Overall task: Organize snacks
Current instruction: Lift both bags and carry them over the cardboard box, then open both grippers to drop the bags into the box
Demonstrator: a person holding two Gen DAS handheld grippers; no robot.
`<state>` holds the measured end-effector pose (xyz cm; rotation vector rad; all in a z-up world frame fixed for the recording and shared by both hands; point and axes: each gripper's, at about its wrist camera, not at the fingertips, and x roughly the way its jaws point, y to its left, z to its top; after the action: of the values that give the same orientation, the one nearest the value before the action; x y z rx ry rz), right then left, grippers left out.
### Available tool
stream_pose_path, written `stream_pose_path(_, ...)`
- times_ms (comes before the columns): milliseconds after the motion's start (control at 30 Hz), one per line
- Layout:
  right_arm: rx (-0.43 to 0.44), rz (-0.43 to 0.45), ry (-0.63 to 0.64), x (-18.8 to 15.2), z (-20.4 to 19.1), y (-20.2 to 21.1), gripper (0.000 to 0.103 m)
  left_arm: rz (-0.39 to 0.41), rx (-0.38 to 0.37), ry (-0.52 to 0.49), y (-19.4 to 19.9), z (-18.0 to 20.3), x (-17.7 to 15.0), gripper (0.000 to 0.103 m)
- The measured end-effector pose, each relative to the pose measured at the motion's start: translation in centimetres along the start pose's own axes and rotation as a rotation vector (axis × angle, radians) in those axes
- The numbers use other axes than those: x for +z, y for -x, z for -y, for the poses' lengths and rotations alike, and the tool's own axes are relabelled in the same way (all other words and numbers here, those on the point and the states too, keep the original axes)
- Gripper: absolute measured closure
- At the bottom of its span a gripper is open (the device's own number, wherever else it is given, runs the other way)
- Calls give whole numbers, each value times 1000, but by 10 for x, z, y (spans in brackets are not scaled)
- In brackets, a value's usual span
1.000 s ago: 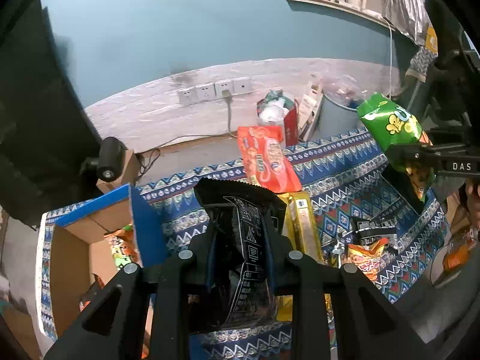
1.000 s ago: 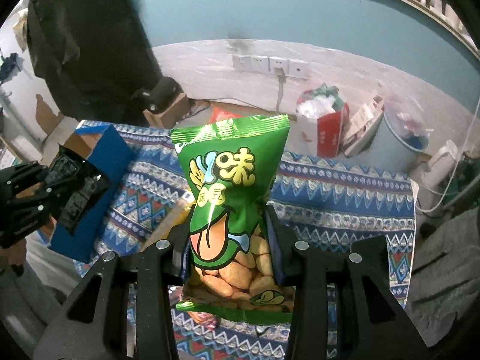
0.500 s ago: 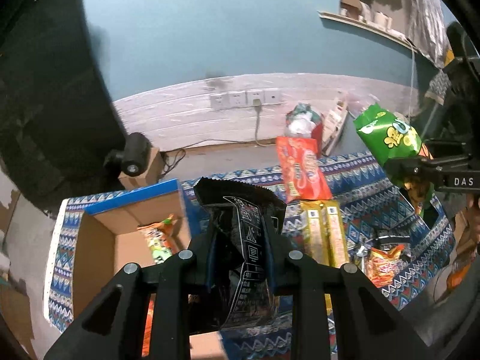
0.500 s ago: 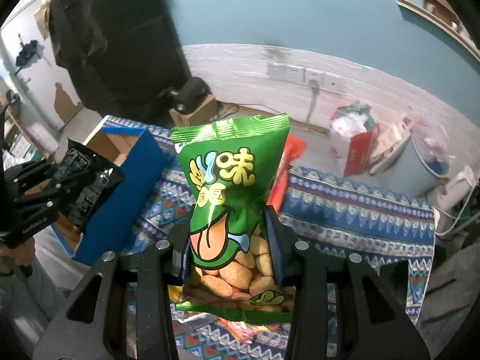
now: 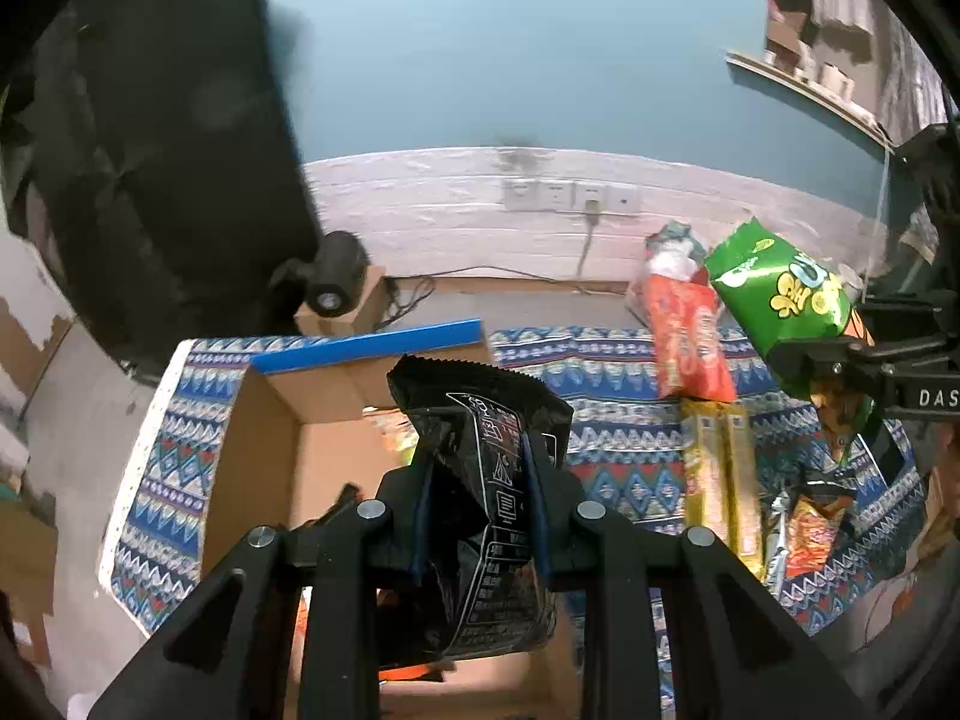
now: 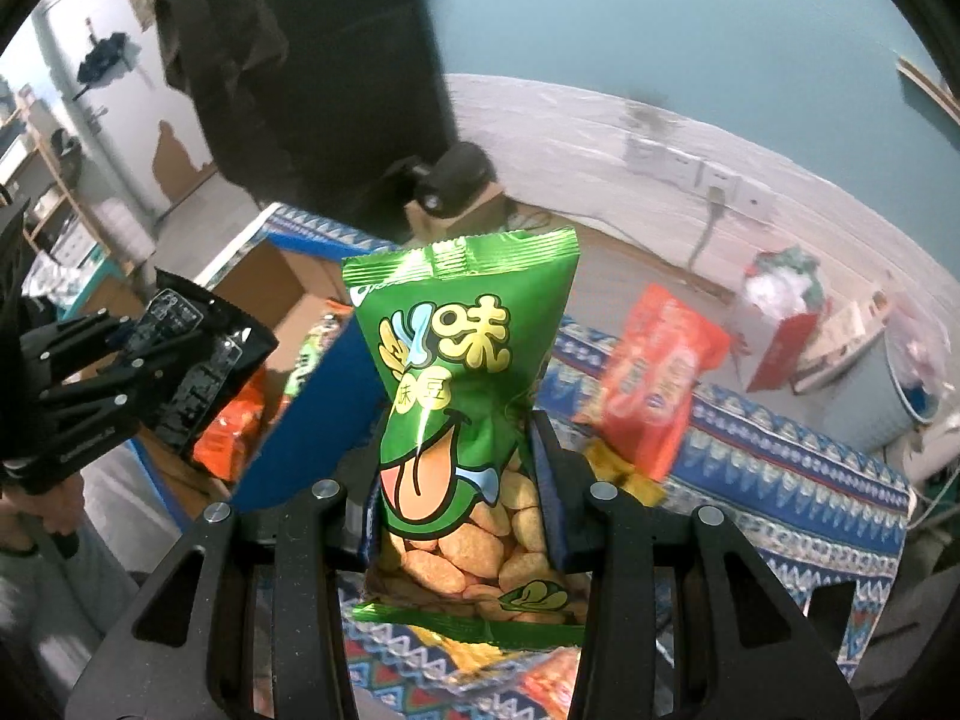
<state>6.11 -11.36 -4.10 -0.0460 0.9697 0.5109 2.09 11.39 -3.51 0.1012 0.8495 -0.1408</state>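
My left gripper (image 5: 477, 468) is shut on a black snack bag (image 5: 480, 450) and holds it above the open cardboard box (image 5: 264, 450) with a blue flap. The box holds orange and green snack packs (image 6: 240, 426). My right gripper (image 6: 459, 438) is shut on a green peanut bag (image 6: 462, 360), held in the air over the patterned cloth. That green bag also shows in the left wrist view (image 5: 780, 294), to the right of the box. The left gripper with the black bag shows in the right wrist view (image 6: 120, 384), at the left.
A red-orange snack bag (image 5: 690, 342), yellow packs (image 5: 720, 480) and a small orange pack (image 5: 810, 534) lie on the blue patterned cloth (image 5: 618, 462). A black camera (image 5: 333, 282) sits on a small carton behind the box. A red bin (image 6: 780, 324) stands by the wall.
Both grippers have moved left with their bags. The black bag now hangs over the open box, and the green bag has come closer to the box's blue flap.
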Motion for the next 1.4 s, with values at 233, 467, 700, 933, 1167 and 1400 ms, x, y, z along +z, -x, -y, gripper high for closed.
stream_pose_path(233,40,-25,66,19,-43,-24,64,-8,49,45,1,-32,-10,77)
stream_pose_path(467,76,-45,103,35,-79,-47,64,-12,87,103,4,-62,-18,77)
stream_pose_path(700,96,-78,136,46,-110,-72,64,-60,116,166,-10,-90,-31,77)
stream_pose_path(933,115,-129,166,48,-139,-102,64,-96,126,193,-23,-104,-41,77)
stream_pose_path(1167,119,-161,173,47,-154,-123,64,-120,142,224,-28,-115,-46,77)
stream_pose_path(1400,143,-175,179,47,-157,-128,64,-140,151,248,-28,-122,-47,71)
